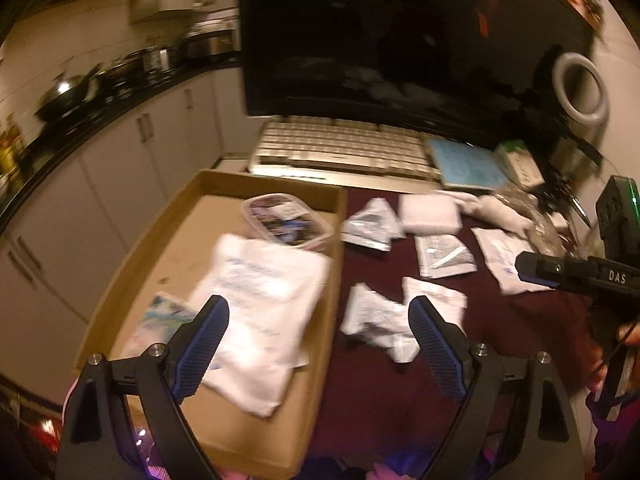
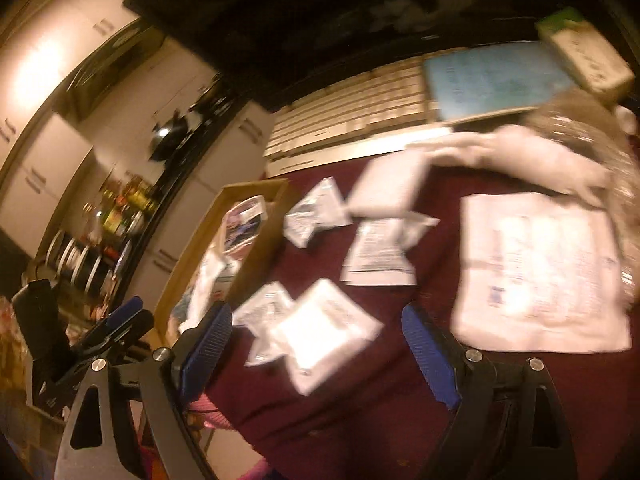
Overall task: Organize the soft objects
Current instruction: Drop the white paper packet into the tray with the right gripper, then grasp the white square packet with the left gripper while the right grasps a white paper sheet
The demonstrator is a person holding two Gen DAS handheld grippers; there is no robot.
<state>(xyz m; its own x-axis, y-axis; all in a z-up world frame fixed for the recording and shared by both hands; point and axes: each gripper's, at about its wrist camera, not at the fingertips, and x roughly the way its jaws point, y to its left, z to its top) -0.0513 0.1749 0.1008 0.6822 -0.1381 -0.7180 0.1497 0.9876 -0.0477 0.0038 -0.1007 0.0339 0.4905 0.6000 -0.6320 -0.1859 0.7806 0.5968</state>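
Observation:
Several soft white packets lie on a maroon cloth [image 1: 400, 392]. A cardboard box [image 1: 334, 280] at the left holds a large white packet [image 1: 260, 312], a clear tub [image 1: 286, 220] and a colourful pouch [image 1: 160, 320]. My left gripper [image 1: 318, 320] is open and empty above the box's right wall, near two crumpled packets [image 1: 376, 320]. My right gripper [image 2: 316, 328] is open and empty above two small packets [image 2: 324, 328]. A large white packet [image 2: 540, 272] lies to its right. The right gripper shows in the left wrist view [image 1: 532, 270]; the left one shows in the right wrist view [image 2: 128, 314].
A keyboard [image 1: 340, 148], a black monitor [image 1: 400, 40], a blue book [image 1: 468, 164] and a green-white box [image 1: 520, 164] stand at the back. A ring light [image 1: 580, 92] is at the right. A kitchen counter with pots [image 1: 80, 96] runs along the left.

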